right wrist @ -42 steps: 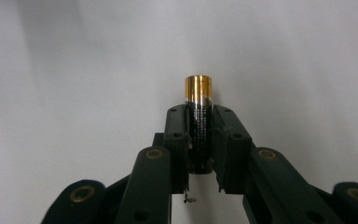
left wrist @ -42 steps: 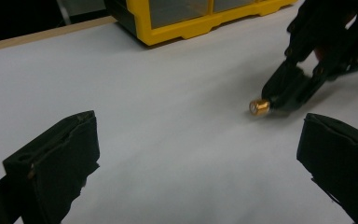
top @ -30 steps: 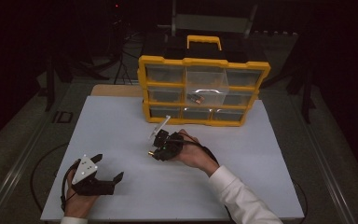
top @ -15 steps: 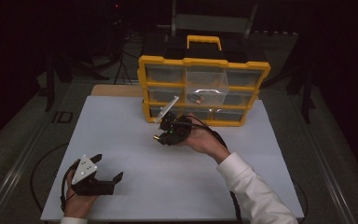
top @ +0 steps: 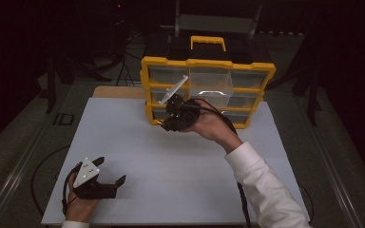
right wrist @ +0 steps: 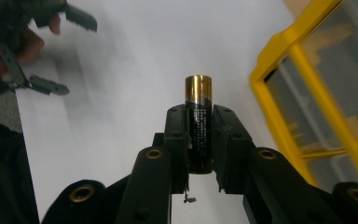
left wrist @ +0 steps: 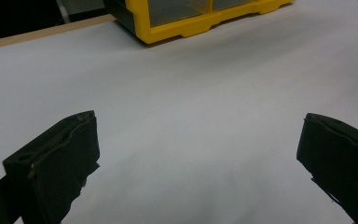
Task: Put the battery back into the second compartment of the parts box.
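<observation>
Right gripper (right wrist: 199, 122) pinches an upright battery (right wrist: 198, 126) at frame centre.
A yellow drawer organiser (top: 208, 90) stands just behind it on the white table (top: 138, 142); lower left, the left gripper (top: 110, 172) rests empty, jaws spread.

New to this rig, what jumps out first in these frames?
The yellow drawer organizer standing at the far edge of the white table, bright against the dark room. Next, the battery, black with a gold end, clamped between the jaws of the right gripper and held up in front of the organizer. The left gripper rests open at the near left corner of the table.
</observation>
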Action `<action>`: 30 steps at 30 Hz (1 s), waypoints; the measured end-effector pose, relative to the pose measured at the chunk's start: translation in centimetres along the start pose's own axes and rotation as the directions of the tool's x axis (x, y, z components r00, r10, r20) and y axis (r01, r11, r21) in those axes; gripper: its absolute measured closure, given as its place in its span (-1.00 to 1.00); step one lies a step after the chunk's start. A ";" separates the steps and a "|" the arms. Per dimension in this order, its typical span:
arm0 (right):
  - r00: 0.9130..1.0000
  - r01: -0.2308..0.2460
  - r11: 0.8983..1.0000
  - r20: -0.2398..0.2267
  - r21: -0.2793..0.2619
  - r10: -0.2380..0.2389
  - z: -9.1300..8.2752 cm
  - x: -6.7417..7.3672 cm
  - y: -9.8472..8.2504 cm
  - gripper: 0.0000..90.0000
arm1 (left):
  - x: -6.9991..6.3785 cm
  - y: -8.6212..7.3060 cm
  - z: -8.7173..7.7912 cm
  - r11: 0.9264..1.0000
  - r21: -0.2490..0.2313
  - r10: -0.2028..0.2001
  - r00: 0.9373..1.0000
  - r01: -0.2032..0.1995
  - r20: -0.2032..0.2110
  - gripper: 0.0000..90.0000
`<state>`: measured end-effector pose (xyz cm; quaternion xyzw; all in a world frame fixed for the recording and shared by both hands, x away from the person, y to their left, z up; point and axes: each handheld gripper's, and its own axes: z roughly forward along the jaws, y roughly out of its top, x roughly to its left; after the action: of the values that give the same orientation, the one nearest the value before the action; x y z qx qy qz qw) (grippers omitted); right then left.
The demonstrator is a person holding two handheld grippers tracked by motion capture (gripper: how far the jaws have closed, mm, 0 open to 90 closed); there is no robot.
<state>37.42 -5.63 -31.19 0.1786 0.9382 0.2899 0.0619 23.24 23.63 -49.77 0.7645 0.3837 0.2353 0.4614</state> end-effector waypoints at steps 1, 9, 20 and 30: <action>1.000 -0.002 1.000 0.003 -0.008 0.002 -0.4 -0.1 0.2 0.71 | 0.0 0.0 0.0 1.000 0.000 -0.001 1.000 0.001 0.000 -1.00; 0.999 -0.020 0.999 0.027 -0.050 0.021 -3.1 -1.0 1.7 0.71 | 0.0 0.0 0.0 1.000 0.000 -0.002 1.000 0.002 -0.001 -1.00; 0.989 -0.108 0.981 0.085 -0.161 0.123 -8.2 -4.0 3.1 0.71 | -0.1 0.0 0.1 1.000 0.001 0.003 1.000 -0.003 0.003 -1.00; 0.954 -0.201 0.959 0.184 -0.198 0.238 -11.4 -6.9 2.2 0.71 | 0.0 0.0 0.1 1.000 0.003 0.000 1.000 0.000 0.005 -1.00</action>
<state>42.02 -12.48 -20.42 0.3049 0.8715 0.3570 0.1417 23.27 23.58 -49.82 0.7657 0.3829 0.2331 0.4613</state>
